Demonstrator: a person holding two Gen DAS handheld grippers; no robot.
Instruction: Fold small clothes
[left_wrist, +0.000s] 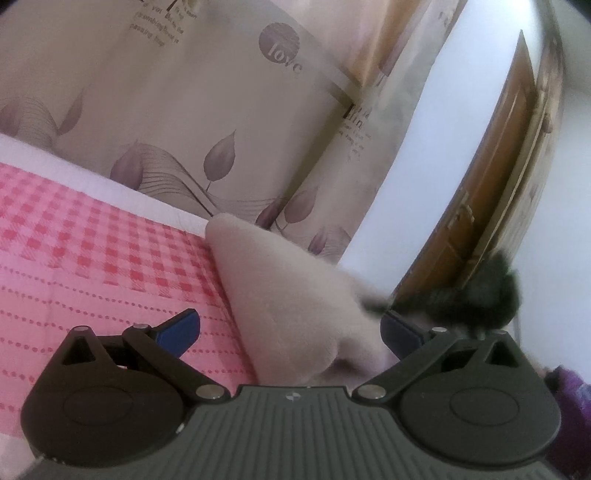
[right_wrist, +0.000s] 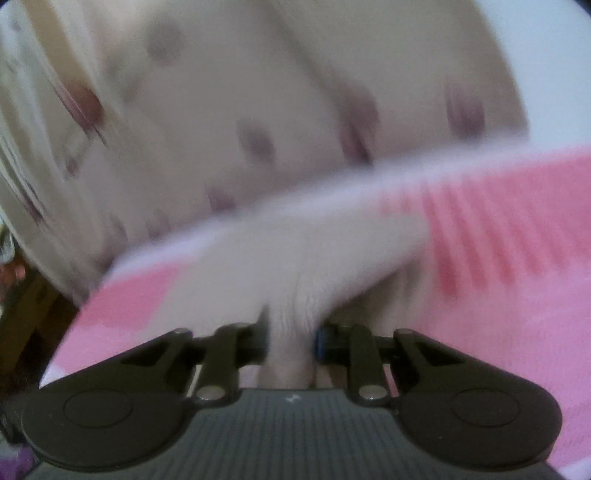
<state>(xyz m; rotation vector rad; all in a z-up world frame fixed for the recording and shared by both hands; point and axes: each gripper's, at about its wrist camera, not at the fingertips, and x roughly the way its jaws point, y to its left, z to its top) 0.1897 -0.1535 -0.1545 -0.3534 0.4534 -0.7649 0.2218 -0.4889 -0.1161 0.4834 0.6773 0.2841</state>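
Two grippers work over the pink checked bedspread (left_wrist: 92, 258): the right gripper (right_wrist: 291, 343) pinches a bunched fold of the pale fuzzy garment (right_wrist: 295, 266) lying near the bedspread's far edge, while the left gripper (left_wrist: 291, 332) stands wide, its blue pads (left_wrist: 181, 328) either side of the cloth, not pressing.

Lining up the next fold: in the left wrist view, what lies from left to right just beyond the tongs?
Pink checked bed cover → pale pink fuzzy garment between the open left tongs → black fluffy object, in front of the brown wooden door.
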